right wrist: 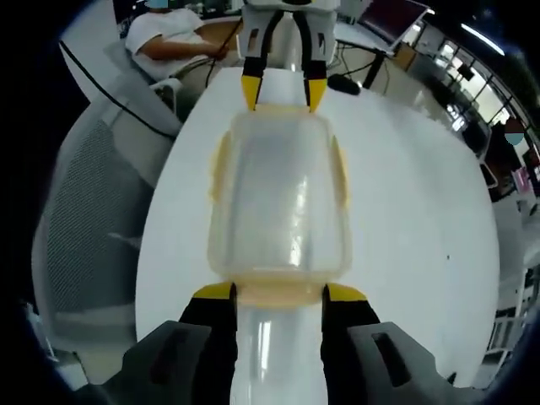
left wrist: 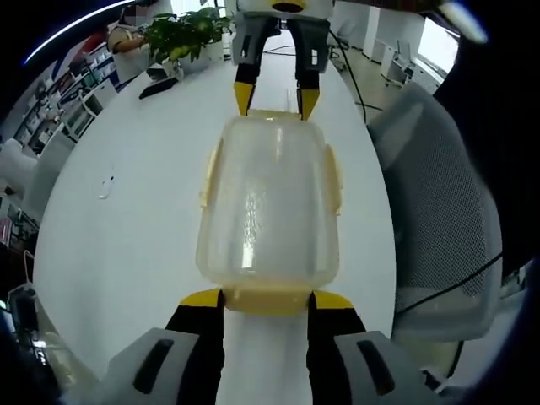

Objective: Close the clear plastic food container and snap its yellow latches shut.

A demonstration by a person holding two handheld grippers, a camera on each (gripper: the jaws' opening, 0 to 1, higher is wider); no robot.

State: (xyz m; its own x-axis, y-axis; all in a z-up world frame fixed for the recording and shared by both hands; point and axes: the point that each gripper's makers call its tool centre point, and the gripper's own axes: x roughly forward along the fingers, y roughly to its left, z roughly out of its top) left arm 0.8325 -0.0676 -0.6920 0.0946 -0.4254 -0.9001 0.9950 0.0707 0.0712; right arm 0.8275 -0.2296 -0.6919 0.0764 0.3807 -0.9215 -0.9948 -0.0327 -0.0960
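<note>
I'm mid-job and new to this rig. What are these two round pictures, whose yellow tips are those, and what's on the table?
Each picture comes from a camera riding on a hand-held gripper, looking along its own jaws.

In the left gripper view, the left gripper rises from the bottom; the right gripper faces it from the top.

The right gripper view is the reverse.

Between them, on the white table, lies the clear plastic container, lid on, with yellow latches on its sides. Each gripper's tips sit at one end of it, jaws open.

Black gripper, yellow fingertips
</note>
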